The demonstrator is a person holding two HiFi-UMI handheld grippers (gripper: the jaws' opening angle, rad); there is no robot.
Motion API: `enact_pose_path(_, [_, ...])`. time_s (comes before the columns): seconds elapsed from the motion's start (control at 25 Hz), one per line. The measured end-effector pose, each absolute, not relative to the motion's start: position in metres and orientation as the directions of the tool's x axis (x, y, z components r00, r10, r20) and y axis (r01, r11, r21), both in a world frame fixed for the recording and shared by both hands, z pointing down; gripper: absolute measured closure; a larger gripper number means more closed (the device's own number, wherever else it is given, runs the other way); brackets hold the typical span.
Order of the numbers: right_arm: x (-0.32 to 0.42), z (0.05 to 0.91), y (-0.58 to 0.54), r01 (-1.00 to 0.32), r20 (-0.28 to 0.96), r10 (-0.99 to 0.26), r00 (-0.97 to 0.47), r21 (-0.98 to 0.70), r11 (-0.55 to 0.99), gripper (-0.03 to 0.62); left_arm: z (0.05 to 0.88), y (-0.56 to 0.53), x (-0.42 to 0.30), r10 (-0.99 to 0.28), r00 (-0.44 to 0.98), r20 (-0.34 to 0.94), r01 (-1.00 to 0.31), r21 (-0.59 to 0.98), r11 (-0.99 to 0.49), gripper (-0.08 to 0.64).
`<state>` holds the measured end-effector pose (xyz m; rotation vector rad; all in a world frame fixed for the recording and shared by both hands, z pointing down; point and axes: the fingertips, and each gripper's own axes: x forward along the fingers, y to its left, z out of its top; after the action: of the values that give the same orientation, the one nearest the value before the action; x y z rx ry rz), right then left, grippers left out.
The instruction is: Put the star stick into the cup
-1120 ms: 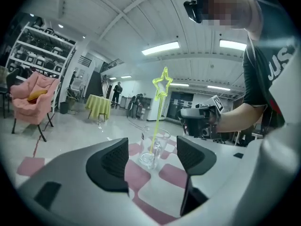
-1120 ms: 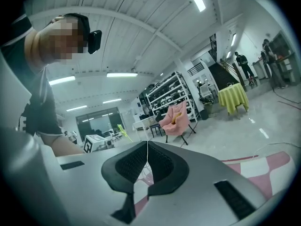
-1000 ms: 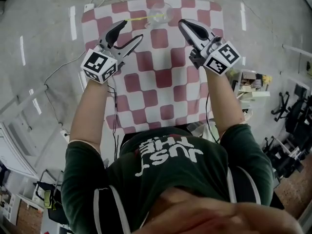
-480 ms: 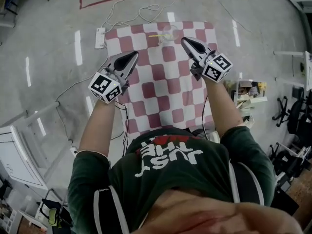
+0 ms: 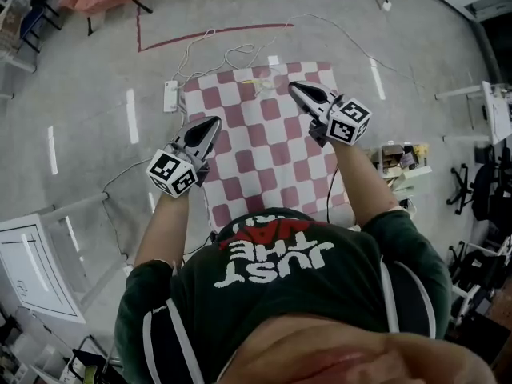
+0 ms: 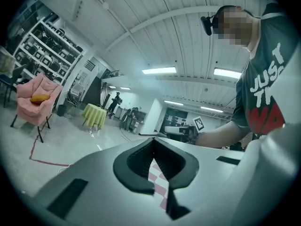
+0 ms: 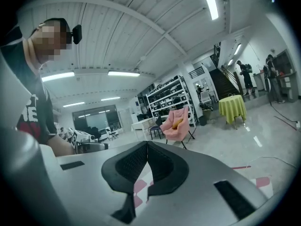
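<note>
The red-and-white checkered cloth (image 5: 264, 150) lies on the table far below me. At its far edge a small yellow streak, the star stick (image 5: 258, 80), lies next to a faint clear cup (image 5: 270, 74); both are too small to make out well. My left gripper (image 5: 214, 121) is held high above the cloth's left side, shut with nothing in it; in the left gripper view its tips (image 6: 153, 139) meet. My right gripper (image 5: 291, 86) hangs over the far right part of the cloth, also shut and empty, its tips (image 7: 147, 142) together.
A white power strip (image 5: 170, 96) and loose cables (image 5: 232, 50) lie on the grey floor beyond the table, past a red tape line (image 5: 208, 32). A cluttered cart (image 5: 404, 160) stands to the right. A pink chair (image 7: 176, 124) and a yellow-draped table (image 7: 233, 108) stand further off.
The left jaws, open a second ago, have shut on nothing. Both grippers and my view have risen, so the table looks smaller and lies further below.
</note>
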<state>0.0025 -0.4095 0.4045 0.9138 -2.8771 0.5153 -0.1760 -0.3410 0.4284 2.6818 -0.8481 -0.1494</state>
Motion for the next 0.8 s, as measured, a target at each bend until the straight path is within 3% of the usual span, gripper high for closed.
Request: enact_pose_path(0.8, [0.157, 0.296, -0.254, -0.479, 0.166, -0.449, -0.878, -0.293, 0.827, 0.558, 0.284, -0.214, -0.001, -0.685, 0.728, -0.039, -0.649, 0.285, -0.706, 0.549])
